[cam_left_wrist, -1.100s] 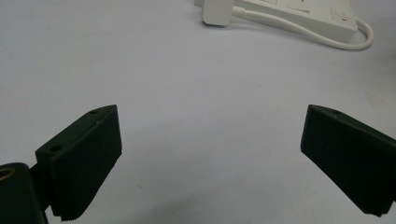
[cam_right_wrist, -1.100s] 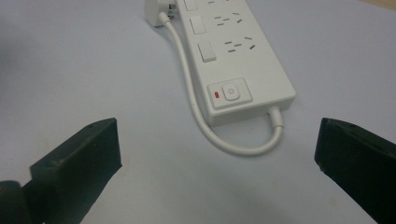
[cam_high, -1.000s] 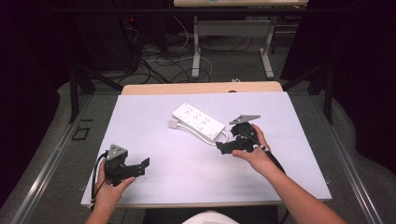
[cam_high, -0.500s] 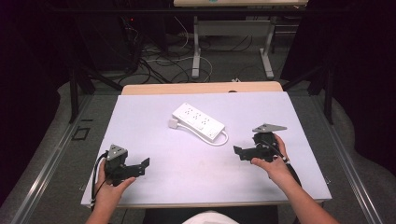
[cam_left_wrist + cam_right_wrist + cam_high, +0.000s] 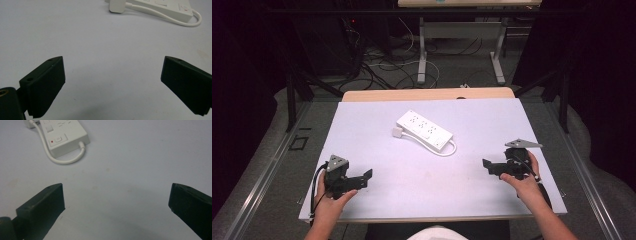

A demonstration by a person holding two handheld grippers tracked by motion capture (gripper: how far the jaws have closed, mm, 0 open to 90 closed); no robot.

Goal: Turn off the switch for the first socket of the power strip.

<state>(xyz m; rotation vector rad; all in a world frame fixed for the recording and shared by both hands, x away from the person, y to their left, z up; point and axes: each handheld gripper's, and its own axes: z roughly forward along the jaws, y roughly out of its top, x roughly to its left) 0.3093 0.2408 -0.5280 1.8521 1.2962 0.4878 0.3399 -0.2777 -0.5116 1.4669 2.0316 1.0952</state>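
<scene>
Right gripper view: unlabelled white power strip (image 5: 62,136) with red-marked switch; both grippers (image 5: 354,182) (image 5: 494,166) spread.

Power strip (image 5: 160,6) cut off, perhaps half, at top edge.

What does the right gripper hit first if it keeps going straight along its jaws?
Likely bare table first: the right gripper, jaws wide open, looks down across the white surface. The power strip and its looped cable sit left of that line, so it would probably pass beside them; depth is unclear.
</scene>
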